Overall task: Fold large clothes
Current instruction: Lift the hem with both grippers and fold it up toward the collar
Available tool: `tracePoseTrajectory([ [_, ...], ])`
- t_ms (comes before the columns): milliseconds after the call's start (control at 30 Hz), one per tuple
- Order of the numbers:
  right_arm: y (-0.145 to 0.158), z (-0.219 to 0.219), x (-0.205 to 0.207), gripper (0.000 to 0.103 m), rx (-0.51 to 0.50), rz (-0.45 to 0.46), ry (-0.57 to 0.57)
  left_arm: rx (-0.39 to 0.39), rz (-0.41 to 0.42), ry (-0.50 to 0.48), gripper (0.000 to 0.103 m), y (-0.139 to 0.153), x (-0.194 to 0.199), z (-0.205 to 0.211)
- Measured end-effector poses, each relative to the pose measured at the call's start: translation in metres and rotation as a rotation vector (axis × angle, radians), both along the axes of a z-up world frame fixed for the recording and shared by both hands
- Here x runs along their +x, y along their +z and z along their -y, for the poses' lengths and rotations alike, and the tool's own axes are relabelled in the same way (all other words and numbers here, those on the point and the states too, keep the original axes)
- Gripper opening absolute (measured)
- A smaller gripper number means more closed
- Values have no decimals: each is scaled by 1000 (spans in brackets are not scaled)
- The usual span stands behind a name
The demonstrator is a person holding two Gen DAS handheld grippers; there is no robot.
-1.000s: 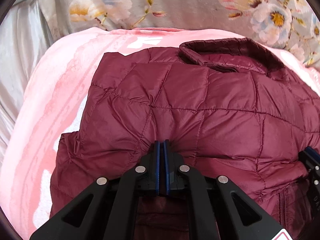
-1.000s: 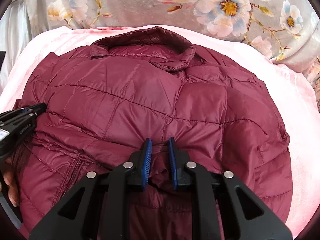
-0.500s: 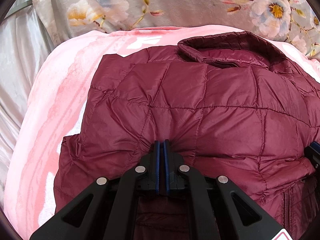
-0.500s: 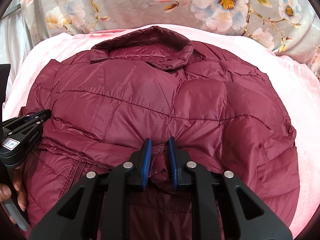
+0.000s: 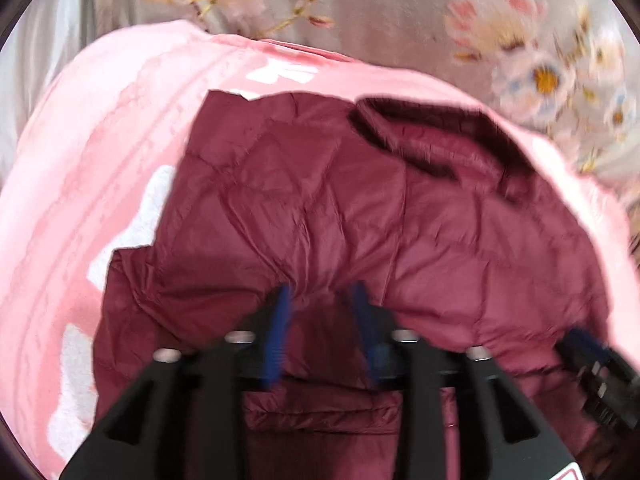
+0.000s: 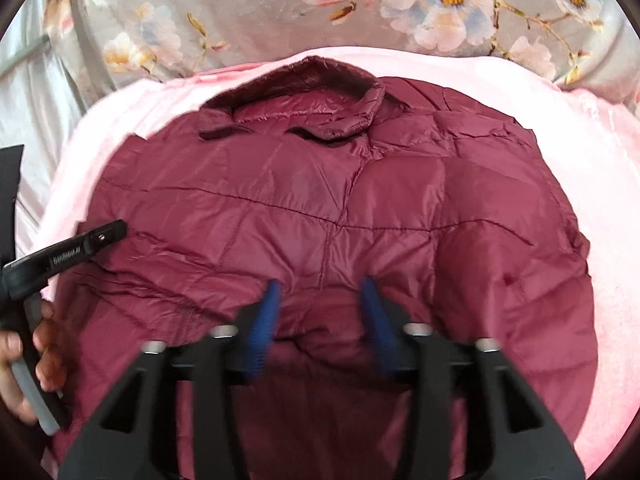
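While both jaws are opening, the left gripper (image 5: 320, 300) and right gripper (image 6: 318, 294) each straddle a near fold of the maroon jacket (image 6: 320, 200), gripping nothing; it lies on the pink blanket (image 5: 80, 200), collar (image 6: 304, 108) far, long axis near-to-far

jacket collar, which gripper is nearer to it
Right, narrowly. The right gripper sits almost straight below the collar; the left gripper is off to the collar's left, both jaws opening.
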State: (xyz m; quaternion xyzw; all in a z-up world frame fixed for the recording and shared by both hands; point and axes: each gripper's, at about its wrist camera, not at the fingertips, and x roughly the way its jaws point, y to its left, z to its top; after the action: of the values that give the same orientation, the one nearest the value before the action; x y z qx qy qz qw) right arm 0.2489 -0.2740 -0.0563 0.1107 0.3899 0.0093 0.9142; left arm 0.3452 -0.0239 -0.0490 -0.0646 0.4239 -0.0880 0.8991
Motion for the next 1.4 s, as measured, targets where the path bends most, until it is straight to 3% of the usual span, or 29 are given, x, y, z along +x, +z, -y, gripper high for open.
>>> tracePoseTrajectory([
  [100,19,13,11,58,81,31,-28,-87,-5,19,54,23,21,-3],
  [233,33,34,49,58,239,47,-77,-207,-72,15,54,36,67,11],
  [400,8,68,102,58,496,3,-173,-210,-150,-36,54,21,108,45],
  [533,-11,74,125,51,548,-32,-206,-281,-240,-32,54,-5,136,56],
  [567,-14,71,131,48,541,-39,-198,-287,-245,-32,54,-10,139,57],
  [600,-14,69,134,37,535,-47,-195,-287,-241,-32,50,-12,140,58],
  [633,-15,66,136,18,514,-51,-186,-275,-235,-34,34,-13,142,59],
  [700,-11,57,139,14,433,-46,-160,-234,-217,-57,12,-14,140,63],
  [933,-10,38,123,11,148,-20,-93,-140,-98,-133,8,-25,115,65],
  [1200,-22,28,121,11,47,0,-84,-28,28,-172,14,-37,100,73],
  [1400,-23,36,120,11,97,6,-84,-29,38,-162,16,-38,99,71],
])
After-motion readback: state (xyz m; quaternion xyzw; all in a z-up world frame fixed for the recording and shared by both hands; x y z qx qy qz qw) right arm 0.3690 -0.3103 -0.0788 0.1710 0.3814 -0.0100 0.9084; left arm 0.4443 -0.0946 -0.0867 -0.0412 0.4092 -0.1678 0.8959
